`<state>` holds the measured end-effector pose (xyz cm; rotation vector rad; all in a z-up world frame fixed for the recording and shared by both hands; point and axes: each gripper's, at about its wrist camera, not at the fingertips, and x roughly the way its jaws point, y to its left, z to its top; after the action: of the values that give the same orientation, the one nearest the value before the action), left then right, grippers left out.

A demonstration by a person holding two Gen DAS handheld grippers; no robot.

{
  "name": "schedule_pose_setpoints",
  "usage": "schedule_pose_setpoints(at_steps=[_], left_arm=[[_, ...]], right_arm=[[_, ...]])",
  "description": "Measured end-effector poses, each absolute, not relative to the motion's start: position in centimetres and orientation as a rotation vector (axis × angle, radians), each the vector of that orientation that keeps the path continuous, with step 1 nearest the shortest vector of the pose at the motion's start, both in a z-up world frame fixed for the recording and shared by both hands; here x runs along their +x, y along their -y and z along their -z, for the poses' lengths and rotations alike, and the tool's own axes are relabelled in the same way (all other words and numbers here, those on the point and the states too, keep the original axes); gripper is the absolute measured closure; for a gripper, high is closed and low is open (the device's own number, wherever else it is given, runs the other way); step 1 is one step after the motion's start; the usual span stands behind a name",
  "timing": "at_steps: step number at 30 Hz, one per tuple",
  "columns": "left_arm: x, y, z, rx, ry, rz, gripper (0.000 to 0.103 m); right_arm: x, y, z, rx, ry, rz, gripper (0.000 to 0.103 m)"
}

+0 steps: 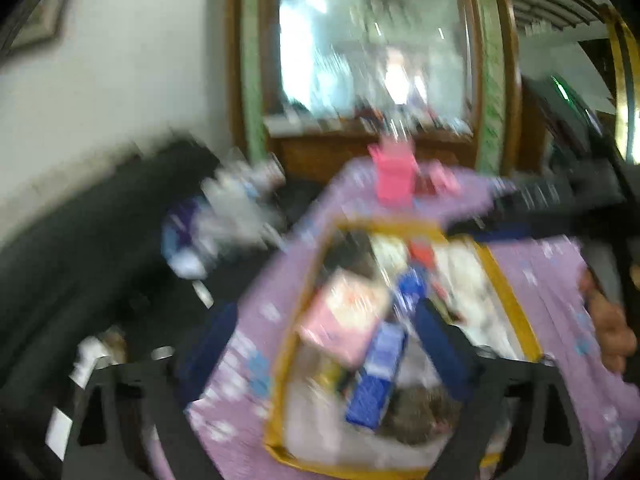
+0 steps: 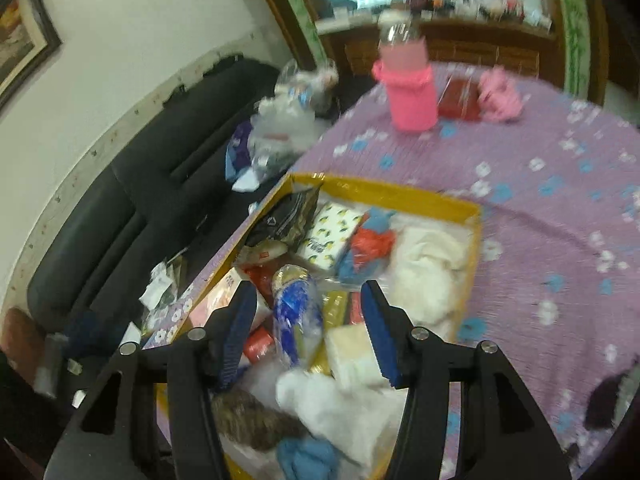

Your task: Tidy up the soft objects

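Note:
A yellow-rimmed box (image 2: 476,216) on the purple flowered tablecloth (image 2: 560,200) holds several soft things. They include a white fluffy cloth (image 2: 428,264), a red and blue bundle (image 2: 370,244), a lemon-print tissue pack (image 2: 332,236) and a brown furry piece (image 2: 248,420). My right gripper (image 2: 310,334) hangs open over the box. A blue and white packet (image 2: 296,316) lies between its pads, untouched. In the blurred left wrist view my left gripper (image 1: 324,344) stands wide open above the box (image 1: 508,292), over a pink pack (image 1: 344,320) and the blue packet (image 1: 380,376). It holds nothing.
A pink bottle (image 2: 408,88), a red packet (image 2: 460,100) and a pink cloth (image 2: 500,96) stand at the table's far side. A dark sofa (image 2: 140,184) with plastic bags (image 2: 280,128) runs along the left. A wooden mirror cabinet (image 1: 372,60) stands behind. A hand (image 1: 612,332) shows at the right.

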<state>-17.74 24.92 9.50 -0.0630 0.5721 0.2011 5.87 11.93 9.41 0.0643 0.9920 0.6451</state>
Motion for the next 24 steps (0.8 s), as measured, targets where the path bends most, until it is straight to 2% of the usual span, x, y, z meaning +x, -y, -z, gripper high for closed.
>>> schedule_pose_setpoints(at_steps=[3,6,13,24], left_arm=[[-20.6,-23.1,-12.0,0.0,-0.392,-0.298,0.0],[-21.9,-22.2,-13.1,-0.056,-0.315,-0.305,0.0],[-20.2,-18.9,-12.2,-0.021,-0.454,-0.378,0.0],[-20.1,-13.7,-13.9,-0.026,-0.518,-0.426,0.0]], right_arm=[[3.0,-9.6,-10.9,0.062,-0.905,-0.62,0.044],[0.4,-7.3,-11.3,0.078,-0.865,-0.597,0.043],[-3.5,-4.5,-10.2,0.027,-0.859,-0.535,0.043],[-6.0,-0.9,-8.6,0.014,-0.872,-0.471,0.043]])
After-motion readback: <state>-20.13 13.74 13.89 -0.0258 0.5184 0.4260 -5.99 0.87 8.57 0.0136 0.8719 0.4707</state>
